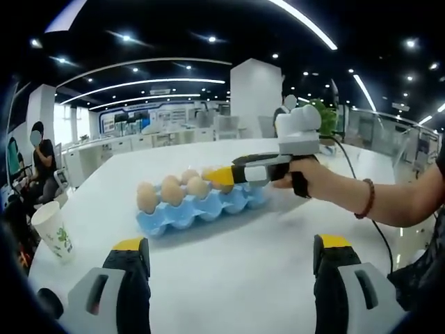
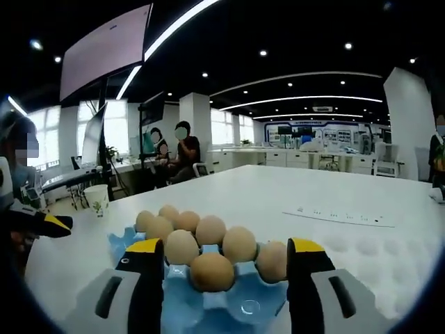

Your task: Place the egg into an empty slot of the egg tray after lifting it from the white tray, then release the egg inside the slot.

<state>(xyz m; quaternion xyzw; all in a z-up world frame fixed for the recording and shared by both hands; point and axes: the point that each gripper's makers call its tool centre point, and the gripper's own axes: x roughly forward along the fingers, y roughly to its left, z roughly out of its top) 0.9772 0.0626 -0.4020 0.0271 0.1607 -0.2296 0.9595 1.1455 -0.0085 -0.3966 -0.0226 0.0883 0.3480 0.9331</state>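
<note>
In the left gripper view, a paper cup (image 1: 53,231) is seen at the left of the white worktop (image 1: 236,278). The left gripper (image 1: 233,268) is held with jaws apart. In the blue egg tray (image 1: 201,209), tan matte eggs (image 1: 172,189) are seated. The right gripper (image 1: 217,177) is poised over the tray, jaws apart around nothing.

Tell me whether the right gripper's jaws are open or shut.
Open. In the right gripper view, the right gripper has its yellow-tipped jaws standing wide apart over the blue egg tray, with brown eggs between them, none clamped.
</note>
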